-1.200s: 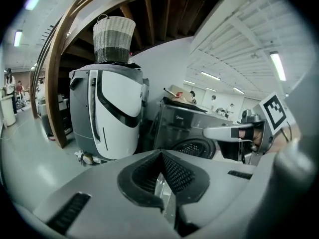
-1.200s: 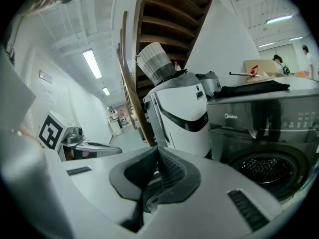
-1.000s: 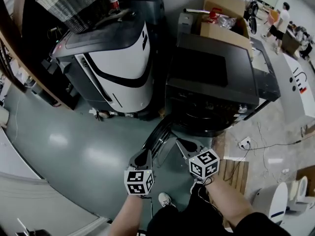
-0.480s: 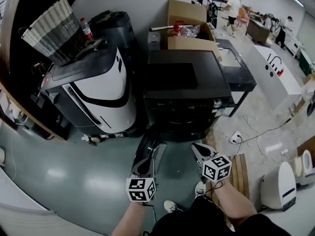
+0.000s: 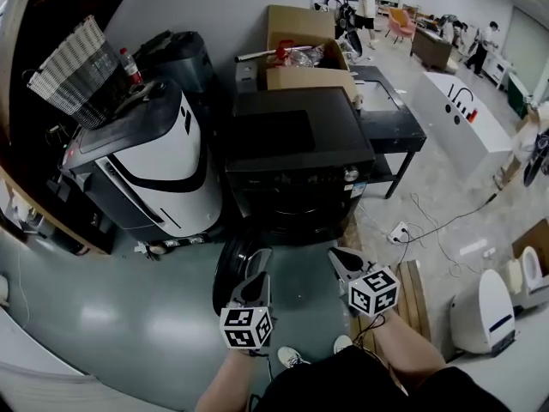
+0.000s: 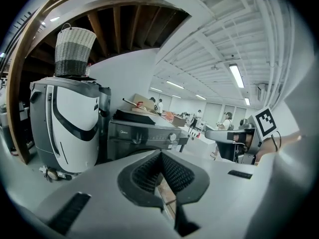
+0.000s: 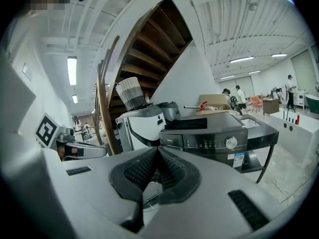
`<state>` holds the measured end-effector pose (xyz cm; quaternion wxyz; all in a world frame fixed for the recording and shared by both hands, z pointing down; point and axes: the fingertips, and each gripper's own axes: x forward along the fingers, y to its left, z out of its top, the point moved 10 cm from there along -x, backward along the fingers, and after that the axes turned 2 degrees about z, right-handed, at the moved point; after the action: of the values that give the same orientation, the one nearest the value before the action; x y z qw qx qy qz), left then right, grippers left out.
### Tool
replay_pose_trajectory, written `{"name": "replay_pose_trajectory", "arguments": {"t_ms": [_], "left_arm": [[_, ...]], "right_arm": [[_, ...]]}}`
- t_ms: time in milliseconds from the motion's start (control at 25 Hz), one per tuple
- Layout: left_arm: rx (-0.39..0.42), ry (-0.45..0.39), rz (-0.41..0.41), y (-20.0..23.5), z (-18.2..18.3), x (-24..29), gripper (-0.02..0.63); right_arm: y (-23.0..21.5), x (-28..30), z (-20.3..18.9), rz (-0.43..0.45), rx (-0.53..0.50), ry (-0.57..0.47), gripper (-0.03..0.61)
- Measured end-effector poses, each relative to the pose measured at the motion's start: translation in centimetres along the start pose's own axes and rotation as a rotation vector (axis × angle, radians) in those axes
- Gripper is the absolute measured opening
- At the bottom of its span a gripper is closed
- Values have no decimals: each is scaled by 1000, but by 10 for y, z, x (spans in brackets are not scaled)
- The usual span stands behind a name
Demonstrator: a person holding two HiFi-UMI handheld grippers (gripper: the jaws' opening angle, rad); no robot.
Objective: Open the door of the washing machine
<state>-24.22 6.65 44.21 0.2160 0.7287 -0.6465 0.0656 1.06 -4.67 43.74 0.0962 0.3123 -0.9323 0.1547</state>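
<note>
- The washer [image 5: 296, 157] is standing against the wall, between a white machine [image 5: 163, 166] and a low black surface [image 5: 390, 118].
- Its door [image 5: 230, 269] is hanging wide open, swung out to the washer's left over the green floor [image 5: 129, 307], with the dark drum opening showing behind it.
- The left gripper [image 5: 260, 279] is sitting closed and empty. It is holding just right of the door's outer edge, and I cannot tell whether it is touching the rim.
- The right gripper [image 5: 339, 256] is also staying closed with nothing between its jaws. It is pointing at the washer's front and is well clear of the door.
- Over the last second both grippers have been drawing back and lifting, and the washer is now looking farther off in the head view. The door was already standing ajar a second ago and is now showing swung wider.
- With the door open and neither gripper holding anything, the task is looking done, and this retreat is reading as the closing move.
- The main risk now is the left gripper brushing the rim and nudging the door back.
</note>
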Motion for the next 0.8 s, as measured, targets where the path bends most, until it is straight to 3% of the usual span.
{"name": "replay_pose_trajectory", "arguments": {"t_ms": [320,800], "left_arm": [[13,-31,15,-82,0,4,18],[38,-30,78,-162,-12,11,18]], "right_arm": [[-34,-70,1,12,-26,-8,17],[-89,-130,-5,46,-5,-9,17]]}}
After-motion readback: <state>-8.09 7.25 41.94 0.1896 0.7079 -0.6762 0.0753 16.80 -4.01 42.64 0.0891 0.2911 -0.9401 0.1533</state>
